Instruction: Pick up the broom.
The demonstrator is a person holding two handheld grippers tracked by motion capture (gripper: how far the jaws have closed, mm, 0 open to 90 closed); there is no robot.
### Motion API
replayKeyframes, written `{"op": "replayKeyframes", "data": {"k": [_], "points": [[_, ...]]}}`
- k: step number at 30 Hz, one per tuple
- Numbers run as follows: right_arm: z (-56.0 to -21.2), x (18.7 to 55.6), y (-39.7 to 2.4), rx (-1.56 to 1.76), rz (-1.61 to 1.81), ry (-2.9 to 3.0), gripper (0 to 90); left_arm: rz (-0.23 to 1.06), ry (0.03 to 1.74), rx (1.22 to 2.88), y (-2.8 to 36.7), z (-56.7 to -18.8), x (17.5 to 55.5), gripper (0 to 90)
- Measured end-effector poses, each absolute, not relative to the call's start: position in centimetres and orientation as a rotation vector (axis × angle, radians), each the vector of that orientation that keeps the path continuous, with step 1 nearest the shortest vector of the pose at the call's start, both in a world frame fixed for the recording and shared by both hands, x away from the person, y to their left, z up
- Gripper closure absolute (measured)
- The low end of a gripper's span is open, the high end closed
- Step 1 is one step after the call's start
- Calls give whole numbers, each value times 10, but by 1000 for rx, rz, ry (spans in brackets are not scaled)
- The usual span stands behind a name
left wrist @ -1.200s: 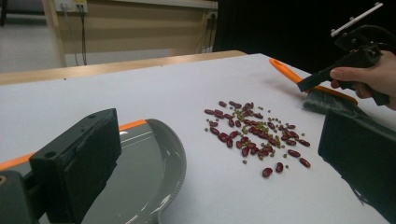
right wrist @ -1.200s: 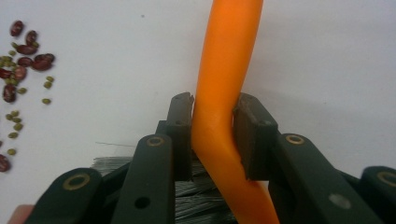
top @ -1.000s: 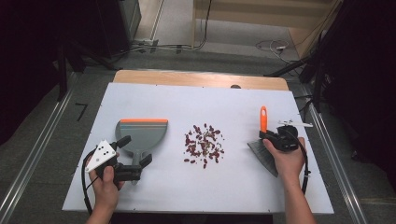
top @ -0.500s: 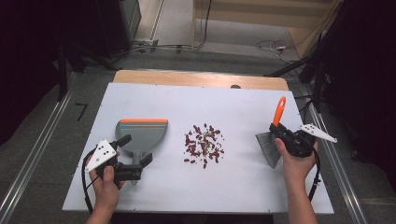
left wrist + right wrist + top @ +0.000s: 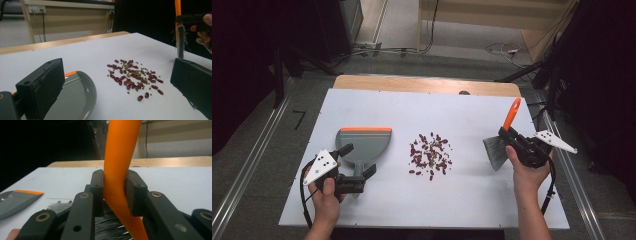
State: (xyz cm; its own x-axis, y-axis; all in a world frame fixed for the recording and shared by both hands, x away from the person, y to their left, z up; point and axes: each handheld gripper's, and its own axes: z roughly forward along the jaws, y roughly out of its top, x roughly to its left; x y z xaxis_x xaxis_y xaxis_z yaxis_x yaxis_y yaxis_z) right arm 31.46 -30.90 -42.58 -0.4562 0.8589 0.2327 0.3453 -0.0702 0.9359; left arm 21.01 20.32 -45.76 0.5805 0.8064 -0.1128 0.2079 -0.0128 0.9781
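Note:
A grey dustpan [image 5: 363, 142] with an orange front lip lies flat at the table's left, and its pan [image 5: 75, 100] curves under my left jaw. My left gripper [image 5: 358, 161] stands open, one jaw on each side of the dustpan's handle. A pile of red beans and small green ones [image 5: 430, 155] [image 5: 132, 77] is in the middle of the table. At the right, my right gripper [image 5: 513, 140] [image 5: 115, 191] is shut on the orange handle [image 5: 120, 157] of a brush [image 5: 495, 150]. It holds the brush tilted, with the grey bristles [image 5: 110, 225] hanging down on the beans' side.
The white tabletop [image 5: 412, 110] has a wooden strip [image 5: 422, 84] along its far edge. Cables [image 5: 422, 47] lie on the floor beyond it. Metal rails [image 5: 572, 190] run along both sides of the table.
My right gripper has lifted the brush off the table, swung it to the right and tilted its handle up. The left gripper and the dustpan have stayed put.

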Motion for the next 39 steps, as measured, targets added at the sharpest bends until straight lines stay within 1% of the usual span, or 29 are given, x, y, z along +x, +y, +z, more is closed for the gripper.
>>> {"op": "replayKeyframes", "data": {"k": [8,15,26,39], "points": [[-417,311,-298,1261,1571,1778,693,596,873,1560,197,-456,210,0],[-414,309,-279,1220,1598,1815,693,589,858,1567,189,-454,210,0],[-409,301,-250,1152,1624,1868,693,558,834,1590,172,-451,213,0],[-410,295,-224,1114,1665,1916,693,513,804,1607,151,-451,216,0]]}}
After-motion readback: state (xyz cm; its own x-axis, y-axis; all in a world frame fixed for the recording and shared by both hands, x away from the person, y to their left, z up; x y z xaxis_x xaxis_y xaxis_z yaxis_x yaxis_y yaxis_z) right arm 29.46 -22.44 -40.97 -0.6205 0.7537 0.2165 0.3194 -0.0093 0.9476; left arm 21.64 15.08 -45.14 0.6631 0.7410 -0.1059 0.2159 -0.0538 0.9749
